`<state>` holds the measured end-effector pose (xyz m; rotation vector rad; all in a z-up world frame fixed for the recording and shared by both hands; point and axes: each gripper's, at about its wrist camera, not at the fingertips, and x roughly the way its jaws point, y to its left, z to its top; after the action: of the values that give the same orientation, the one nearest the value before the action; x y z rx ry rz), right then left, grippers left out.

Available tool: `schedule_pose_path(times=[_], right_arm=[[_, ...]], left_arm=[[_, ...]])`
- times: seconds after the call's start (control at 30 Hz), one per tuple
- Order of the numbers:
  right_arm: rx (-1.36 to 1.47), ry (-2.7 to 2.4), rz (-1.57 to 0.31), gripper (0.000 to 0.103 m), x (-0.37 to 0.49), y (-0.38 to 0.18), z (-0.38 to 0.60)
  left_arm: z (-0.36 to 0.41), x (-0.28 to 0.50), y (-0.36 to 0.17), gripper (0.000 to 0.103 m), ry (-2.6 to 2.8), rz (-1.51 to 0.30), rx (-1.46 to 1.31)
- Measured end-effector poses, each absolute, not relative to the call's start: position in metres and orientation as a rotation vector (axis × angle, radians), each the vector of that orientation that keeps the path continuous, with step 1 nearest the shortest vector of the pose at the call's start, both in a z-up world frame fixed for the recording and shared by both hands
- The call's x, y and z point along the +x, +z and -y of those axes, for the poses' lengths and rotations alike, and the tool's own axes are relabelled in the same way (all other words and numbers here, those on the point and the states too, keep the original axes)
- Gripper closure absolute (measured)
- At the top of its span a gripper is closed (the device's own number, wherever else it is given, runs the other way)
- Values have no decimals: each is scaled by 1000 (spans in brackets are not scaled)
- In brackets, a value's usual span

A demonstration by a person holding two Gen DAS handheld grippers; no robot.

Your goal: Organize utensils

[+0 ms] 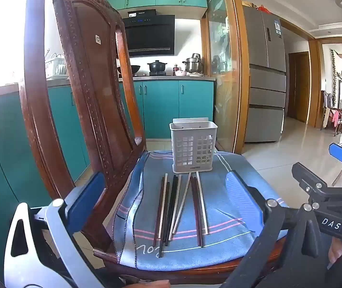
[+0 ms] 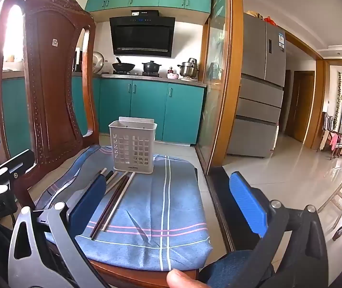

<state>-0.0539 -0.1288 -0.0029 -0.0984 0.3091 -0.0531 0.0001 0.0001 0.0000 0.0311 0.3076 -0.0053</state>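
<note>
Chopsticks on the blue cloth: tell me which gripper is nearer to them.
Left. The chopsticks lie straight ahead between the open fingers of the left gripper. The right gripper, also open, sits off to their right; in its view they run beside its left finger.

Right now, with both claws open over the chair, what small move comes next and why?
Probably ease the left claw forward and down onto one chopstick. The chopsticks all lie loose on the blue cloth, the white holder behind them looks empty, and neither the left nor the right claw holds anything.
</note>
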Motion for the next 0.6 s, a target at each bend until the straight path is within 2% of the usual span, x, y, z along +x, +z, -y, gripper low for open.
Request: schedule_pose_path(times=[0.6], right_arm=[[-87,-54,-308,3,-54,-4,129]], left_arm=[[1,0,1,3,-9,-313,29]])
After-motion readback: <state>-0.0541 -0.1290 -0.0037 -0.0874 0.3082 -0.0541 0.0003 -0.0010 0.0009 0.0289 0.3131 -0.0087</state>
